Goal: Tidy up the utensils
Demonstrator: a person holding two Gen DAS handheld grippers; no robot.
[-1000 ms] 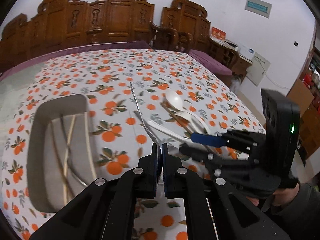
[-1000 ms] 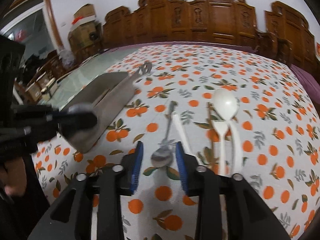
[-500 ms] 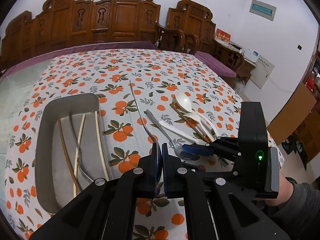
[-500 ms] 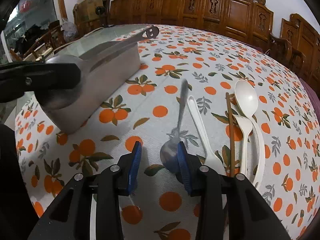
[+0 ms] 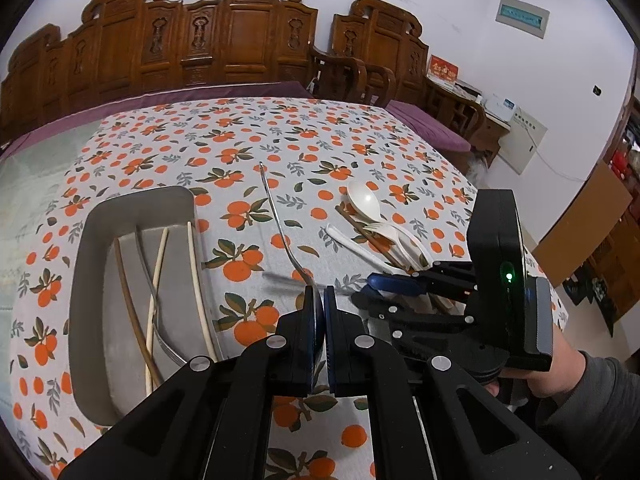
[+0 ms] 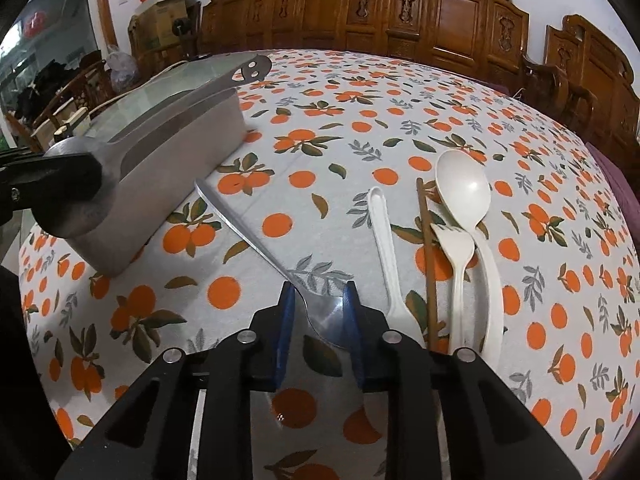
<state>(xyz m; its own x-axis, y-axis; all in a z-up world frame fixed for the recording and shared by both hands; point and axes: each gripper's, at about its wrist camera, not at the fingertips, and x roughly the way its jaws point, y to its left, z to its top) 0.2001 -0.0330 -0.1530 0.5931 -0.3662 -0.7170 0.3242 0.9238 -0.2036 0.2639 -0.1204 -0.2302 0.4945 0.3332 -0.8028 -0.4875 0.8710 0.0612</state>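
Observation:
My left gripper (image 5: 319, 300) is shut on a steel spoon (image 5: 276, 220), bowl between the pads, handle pointing away above the cloth; it also shows in the right wrist view (image 6: 168, 108). A grey tray (image 5: 86, 264) at left holds chopsticks (image 5: 196, 264) and a steel utensil. My right gripper (image 6: 318, 300) stands open around the bowl of a second steel spoon (image 6: 256, 242) lying on the tablecloth. To its right lie a white plastic utensil (image 6: 384, 240), a brown chopstick (image 6: 427, 256), a white fork (image 6: 458, 256) and a white spoon (image 6: 466, 192).
The table carries an orange-print cloth (image 5: 248, 132). Carved wooden chairs (image 5: 224, 32) stand behind it. The tray's side wall (image 6: 172, 152) stands left of the right gripper. A person's hand (image 5: 560, 364) holds the right gripper at the table's near right edge.
The steel spoon on the cloth has swung round, its handle now pointing left toward the tray. My right gripper has stayed low around its bowl. The left gripper keeps its spoon.

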